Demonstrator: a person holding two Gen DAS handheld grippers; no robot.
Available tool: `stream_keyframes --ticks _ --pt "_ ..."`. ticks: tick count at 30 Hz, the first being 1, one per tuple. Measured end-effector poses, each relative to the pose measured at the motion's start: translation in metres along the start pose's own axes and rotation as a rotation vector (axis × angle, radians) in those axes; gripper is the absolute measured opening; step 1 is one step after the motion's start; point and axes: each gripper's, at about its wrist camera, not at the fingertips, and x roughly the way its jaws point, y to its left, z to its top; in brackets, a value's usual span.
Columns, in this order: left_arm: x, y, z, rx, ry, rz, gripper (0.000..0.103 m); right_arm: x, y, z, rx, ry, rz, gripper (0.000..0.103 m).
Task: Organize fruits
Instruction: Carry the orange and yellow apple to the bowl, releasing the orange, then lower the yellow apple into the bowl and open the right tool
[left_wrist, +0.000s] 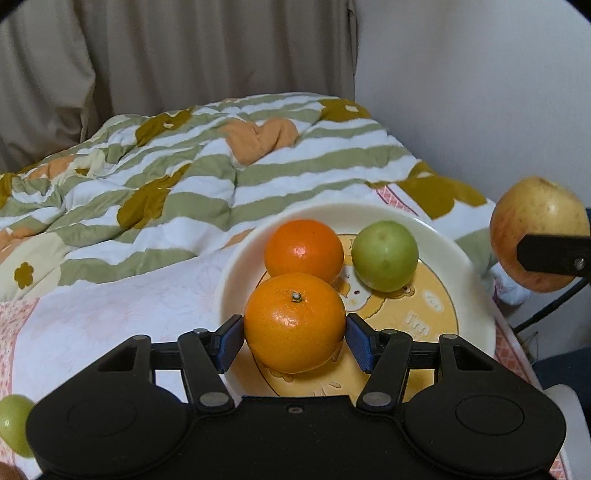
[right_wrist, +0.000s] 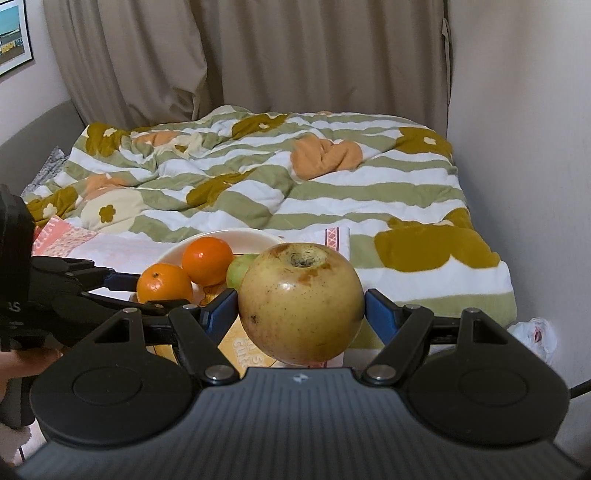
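Your left gripper (left_wrist: 294, 330) is clamped on an orange (left_wrist: 294, 323), both blue pads (left_wrist: 231, 341) touching its sides. The fruit sits low over the near part of the plate (left_wrist: 236, 266); I can't tell whether it's resting on the plate or held just above it. A second orange (left_wrist: 303, 250) and a green fruit (left_wrist: 385, 254) already lie further back on the plate, the first orange right against the second.

Your right gripper (right_wrist: 301, 310) is gripping a yellow apple (right_wrist: 300, 301), stem end up, held in the air just off the plate's right side and above the bedspread (right_wrist: 258, 177).

Step in hand, as I read it: placing the orange, apple queued next.

Next move:
- Lower the orange until it's seated, then let go slowly. It's round and the plate floor is flat, so expect some roll.
- Pull the left gripper straight back so the pads don't drag it out.
- Bring the apple in over the right rim. The only open spot looks like the near-right of the plate, in front of the green fruit.
- Another green fruit (left_wrist: 14, 424) sits at the lower left, off the plate. That's probably still to collect.
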Motion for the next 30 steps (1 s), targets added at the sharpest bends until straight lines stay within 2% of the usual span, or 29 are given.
stream_keyframes --ticks 5,7,9,14,23,30 --pt "0.002 -0.003 -0.003 0.024 0.011 0.001 0.067 0.003 0.002 0.001 0.003 0.0 -0.002 0.09" --pt "-0.003 -0.002 0.0 0.022 -0.016 0.002 0.095 0.003 0.003 0.002 0.005 -0.003 -0.002 0.09" --pt "-0.013 0.0 0.001 0.014 -0.057 -0.001 0.102 0.004 0.003 0.004 0.006 -0.008 -0.004 0.09" --pt "-0.034 0.003 -0.001 0.02 -0.082 0.014 0.102 0.003 0.004 0.007 -0.002 -0.017 -0.006 0.09" --pt "-0.071 0.018 -0.009 -0.059 -0.109 0.037 0.102 0.008 0.017 0.007 -0.036 -0.004 0.023 0.09" --pt "-0.09 0.028 -0.015 -0.101 -0.123 0.061 0.102 0.031 0.038 -0.004 -0.13 0.032 0.018 0.09"
